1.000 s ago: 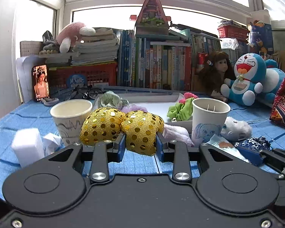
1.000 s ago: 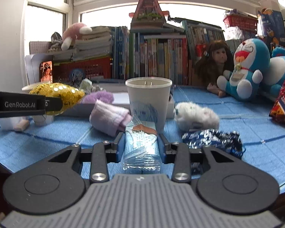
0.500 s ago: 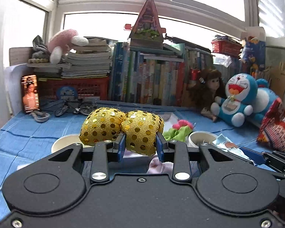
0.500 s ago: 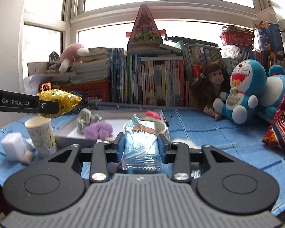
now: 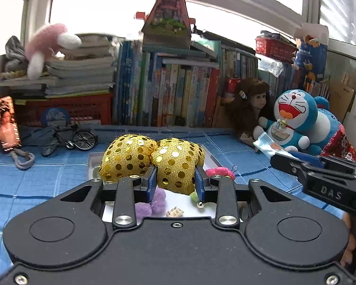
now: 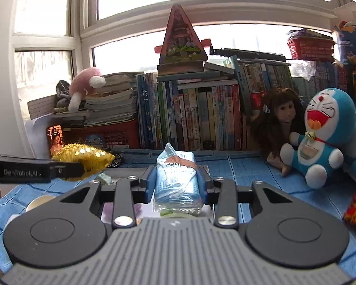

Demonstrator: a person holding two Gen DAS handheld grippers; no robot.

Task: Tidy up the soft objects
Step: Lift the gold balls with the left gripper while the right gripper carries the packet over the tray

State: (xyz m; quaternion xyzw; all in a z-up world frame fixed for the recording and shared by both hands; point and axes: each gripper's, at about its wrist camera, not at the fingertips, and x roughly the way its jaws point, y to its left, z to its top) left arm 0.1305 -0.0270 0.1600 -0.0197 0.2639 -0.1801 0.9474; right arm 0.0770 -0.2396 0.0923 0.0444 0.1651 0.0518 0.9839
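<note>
The left tongs [image 5: 175,181] pinch one lobe of the gold sequin heart [image 5: 152,161], soft and light. The right tongs [image 6: 176,185] clamp the crinkly tissue pack [image 6: 176,178], likely slippery; mid-body holds suit both.

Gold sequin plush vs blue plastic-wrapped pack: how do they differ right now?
The gold sequin plush is heart-lobed, sequined and bulges wider than the left claw. The blue plastic-wrapped pack is slim, glossy and fits between the right claw fingers. Both are clamped and held above the white tray.

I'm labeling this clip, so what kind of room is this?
Probably a child's bedroom or study at home: a row of books under a window, a Doraemon plush, and a doll.
</note>
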